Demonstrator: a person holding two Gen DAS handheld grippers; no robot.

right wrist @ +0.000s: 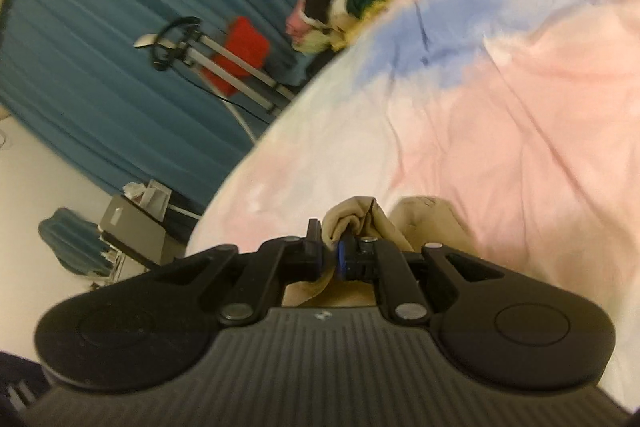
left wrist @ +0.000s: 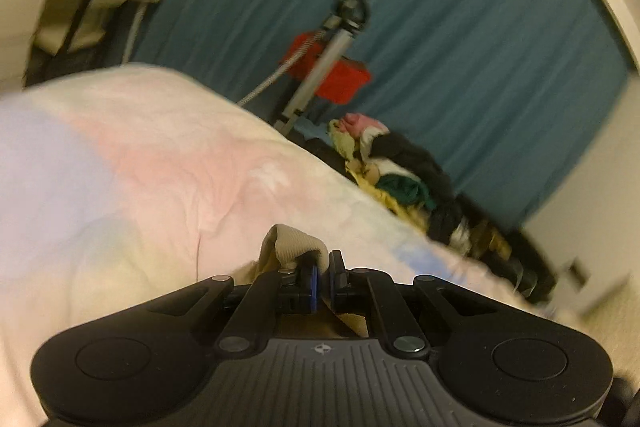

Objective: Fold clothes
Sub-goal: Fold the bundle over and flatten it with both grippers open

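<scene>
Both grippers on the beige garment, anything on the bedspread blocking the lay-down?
Nothing visible. Left gripper and right gripper each pinch the beige garment; the pastel bedspread ahead is bare. The clothes pile sits off at its far edge.

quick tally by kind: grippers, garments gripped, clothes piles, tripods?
Grippers: 2, left gripper, right gripper
Gripped garments: 1, beige garment
Clothes piles: 1, clothes pile
Tripods: 1, tripod
Total: 5

Dim warm light, motion blur, fisheye warping
</scene>
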